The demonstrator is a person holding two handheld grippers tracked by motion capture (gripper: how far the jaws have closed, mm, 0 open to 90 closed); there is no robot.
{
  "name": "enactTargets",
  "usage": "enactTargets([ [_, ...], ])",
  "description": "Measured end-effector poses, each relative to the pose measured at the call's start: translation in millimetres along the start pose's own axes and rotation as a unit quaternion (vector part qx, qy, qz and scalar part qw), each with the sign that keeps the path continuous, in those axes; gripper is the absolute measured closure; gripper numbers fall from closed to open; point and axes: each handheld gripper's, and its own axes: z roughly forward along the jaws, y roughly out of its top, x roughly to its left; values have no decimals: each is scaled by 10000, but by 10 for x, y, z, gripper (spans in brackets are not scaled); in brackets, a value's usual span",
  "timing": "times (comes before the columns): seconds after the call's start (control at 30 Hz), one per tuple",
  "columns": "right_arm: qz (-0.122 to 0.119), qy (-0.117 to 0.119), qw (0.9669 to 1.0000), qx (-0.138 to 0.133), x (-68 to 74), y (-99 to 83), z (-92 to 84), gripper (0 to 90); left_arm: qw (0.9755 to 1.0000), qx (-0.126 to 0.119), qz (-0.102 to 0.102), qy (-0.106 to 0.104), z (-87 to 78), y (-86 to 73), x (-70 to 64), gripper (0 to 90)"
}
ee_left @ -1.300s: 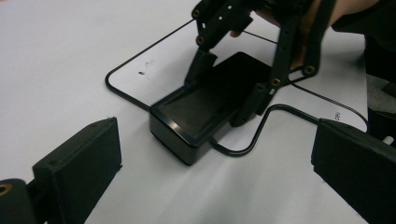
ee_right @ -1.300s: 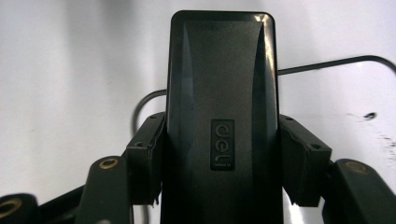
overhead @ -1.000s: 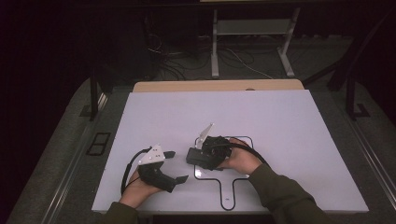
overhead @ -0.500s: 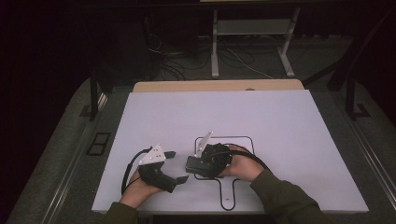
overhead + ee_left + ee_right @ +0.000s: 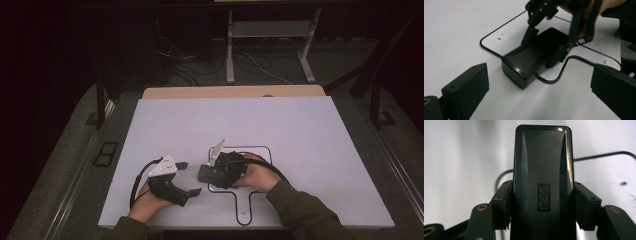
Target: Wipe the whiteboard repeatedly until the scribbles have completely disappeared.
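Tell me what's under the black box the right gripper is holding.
The black box sits on the white table, straddling the black outline drawn there. Whatever lies directly beneath it is covered. The right gripper clamps its sides.

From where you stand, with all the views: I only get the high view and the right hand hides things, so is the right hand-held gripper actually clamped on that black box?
Observer: Yes. The right hand-held gripper has both pads pressed on the long sides of the black box.
Operator: Any marking on it?
Observer: A small embossed logo plate sits on its upper face.
Operator: Is the box on the table?
Observer: Its near end rests on the white table, across the black outline.
Operator: And the left one?
Observer: The left hand-held gripper is open, nothing between its jaws.
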Motion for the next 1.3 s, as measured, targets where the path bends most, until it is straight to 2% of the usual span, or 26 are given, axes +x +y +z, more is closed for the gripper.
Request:
enactTargets([
  [0.1, -29, 23, 10000, 0, 23, 6, 1, 389, 10000, 7, 13, 3, -2, 3, -2, 6],
  [0.33, 146, -69, 9999, -36, -129, 25, 24, 389, 10000, 20, 47, -3, -6, 3, 3, 6],
  [0.43, 128, -53, 9999, -14, -105, 28, 22, 389, 10000, 5, -9, 6, -7, -2, 3, 6],
  [0.57, -6, 104, 9999, -11, 13, 42, 22, 389, 10000, -5, -14, 3, -3, -1, -1, 6],
  [0.63, -37, 103, 9999, 1, 45, 47, 23, 389, 10000, -4, -13, 5, -3, 0, -3, 6],
  [0.9, 138, -28, 9999, -68, -130, 57, 46, 389, 10000, 17, 32, 2, -8, 2, 5, 6],
  [0.97, 142, -67, 9999, -66, -118, 56, 45, 389, 10000, 17, 28, 3, -9, 0, 7, 6],
  [1.1, -48, 42, 10000, -52, -13, 52, 38, 389, 10000, 9, 0, 10, -8, -3, 6, 6],
  [1.17, -68, 63, 9999, -57, 40, 49, 33, 389, 10000, -7, -17, 13, -4, -1, 3, 6],
  [1.23, -65, 77, 9999, -88, 20, 44, 36, 389, 10000, 0, 5, 9, -5, 3, -1, 6],
  [1.27, -60, 4, 9999, -84, 2, 45, 39, 389, 10000, 13, 56, 5, -8, 5, 3, 6],
  [1.3, -44, -61, 9999, -93, -24, 45, 44, 389, 10000, -8, 1, 8, -6, 3, -6, 6],
])
